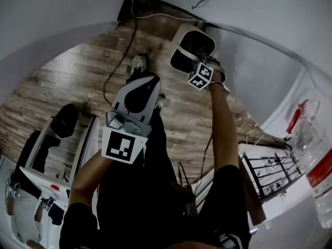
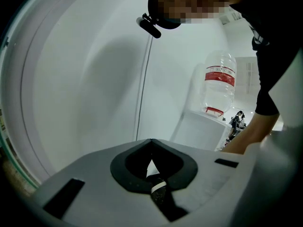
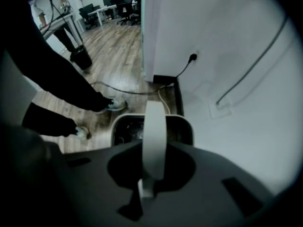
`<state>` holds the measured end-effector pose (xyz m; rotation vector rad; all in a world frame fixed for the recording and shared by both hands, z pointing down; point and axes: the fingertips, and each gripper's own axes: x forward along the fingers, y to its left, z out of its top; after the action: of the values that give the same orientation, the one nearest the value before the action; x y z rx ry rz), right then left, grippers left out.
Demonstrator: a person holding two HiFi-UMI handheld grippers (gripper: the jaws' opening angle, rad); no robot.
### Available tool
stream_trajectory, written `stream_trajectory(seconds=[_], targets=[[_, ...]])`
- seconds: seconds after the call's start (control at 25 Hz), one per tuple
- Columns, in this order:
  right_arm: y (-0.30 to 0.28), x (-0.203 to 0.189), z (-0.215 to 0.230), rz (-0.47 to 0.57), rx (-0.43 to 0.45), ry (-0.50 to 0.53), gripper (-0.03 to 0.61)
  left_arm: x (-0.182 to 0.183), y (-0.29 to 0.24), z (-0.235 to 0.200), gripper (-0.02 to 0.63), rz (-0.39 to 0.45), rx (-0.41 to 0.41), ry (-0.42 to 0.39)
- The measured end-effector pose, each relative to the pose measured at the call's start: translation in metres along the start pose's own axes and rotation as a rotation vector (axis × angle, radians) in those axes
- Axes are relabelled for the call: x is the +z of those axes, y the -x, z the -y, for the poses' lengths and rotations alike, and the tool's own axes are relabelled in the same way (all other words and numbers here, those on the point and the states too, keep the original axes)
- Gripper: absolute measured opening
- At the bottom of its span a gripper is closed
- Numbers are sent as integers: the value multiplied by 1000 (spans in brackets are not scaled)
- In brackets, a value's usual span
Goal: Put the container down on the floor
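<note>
Wood-plank floor (image 1: 78, 71) by the white wall (image 1: 249, 25) is the target: right gripper (image 3: 147, 183), clamped on the white band handle (image 3: 155, 136) of the white plastic container (image 1: 182, 41) hanging nr that wall, shd lower it level, releasing only once grounded (left gripper (image 2: 155, 181) jaws together, empty).

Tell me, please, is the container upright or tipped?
Upright: the container hangs by its handle from the shut right gripper, and its open mouth faces straight up at that gripper's camera.
</note>
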<state>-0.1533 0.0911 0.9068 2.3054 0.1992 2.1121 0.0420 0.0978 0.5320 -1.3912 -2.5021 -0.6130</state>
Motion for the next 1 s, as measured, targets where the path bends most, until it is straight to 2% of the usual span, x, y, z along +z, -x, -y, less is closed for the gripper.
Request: stream_trajectory(seconds=[0.36,0.72,1.0], targets=[[-27,-14,22,-41,-7,10,40,-14,-11,-17,31,-10,23,39],[-58,-36,25,-79,43,-13,40,-26,-32,-22,31,-12,31,29],[-75,-45,29,-107,40,-9,40,-30,-38,-19,31,-4,46,44]])
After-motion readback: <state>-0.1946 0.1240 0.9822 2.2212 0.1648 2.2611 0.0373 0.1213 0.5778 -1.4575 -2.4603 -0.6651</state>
